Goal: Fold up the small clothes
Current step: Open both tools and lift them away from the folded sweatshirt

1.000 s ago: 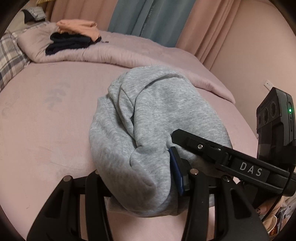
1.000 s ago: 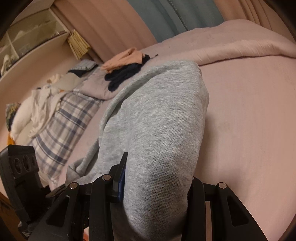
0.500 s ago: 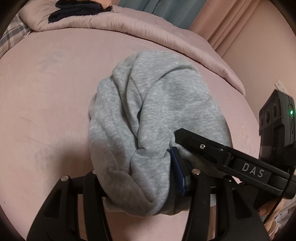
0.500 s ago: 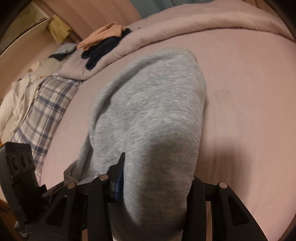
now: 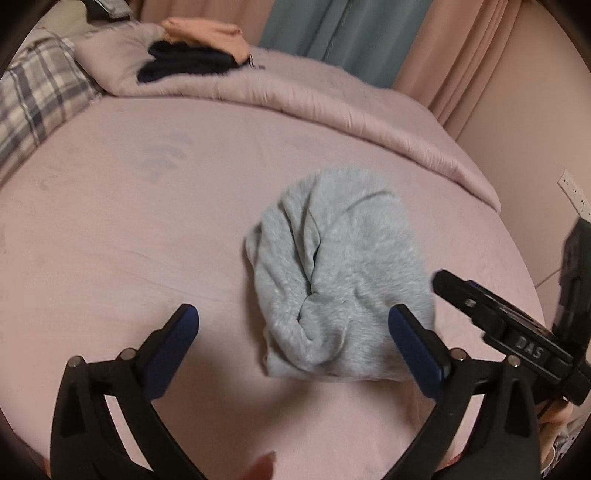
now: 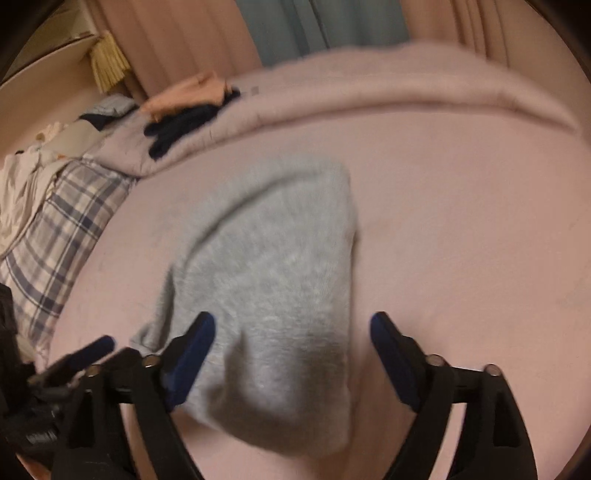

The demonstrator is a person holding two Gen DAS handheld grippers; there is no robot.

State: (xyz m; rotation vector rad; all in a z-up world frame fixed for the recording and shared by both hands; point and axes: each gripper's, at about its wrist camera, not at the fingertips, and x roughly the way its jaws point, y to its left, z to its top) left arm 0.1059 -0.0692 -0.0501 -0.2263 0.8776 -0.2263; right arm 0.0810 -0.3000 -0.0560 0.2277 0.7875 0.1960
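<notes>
A wide bed in pink sheet [image 5: 155,229] fills the room, a rolled duvet [image 5: 332,110] along its far side under pink and teal curtains [image 5: 332,33]. On the duvet sit a dark garment [image 5: 184,64] and a peach one [image 5: 207,31]; a plaid pillow [image 5: 33,99] lies to the left. The grey garment [image 5: 343,273] lies bunched on the sheet, near the middle. The left gripper [image 5: 293,328] has just been opening and now stands wide, pads clear of the cloth. The right gripper [image 6: 293,332] has spread too; the cloth runs between its fingers, though the blur leaves me unsure whether the left pad brushes it.
</notes>
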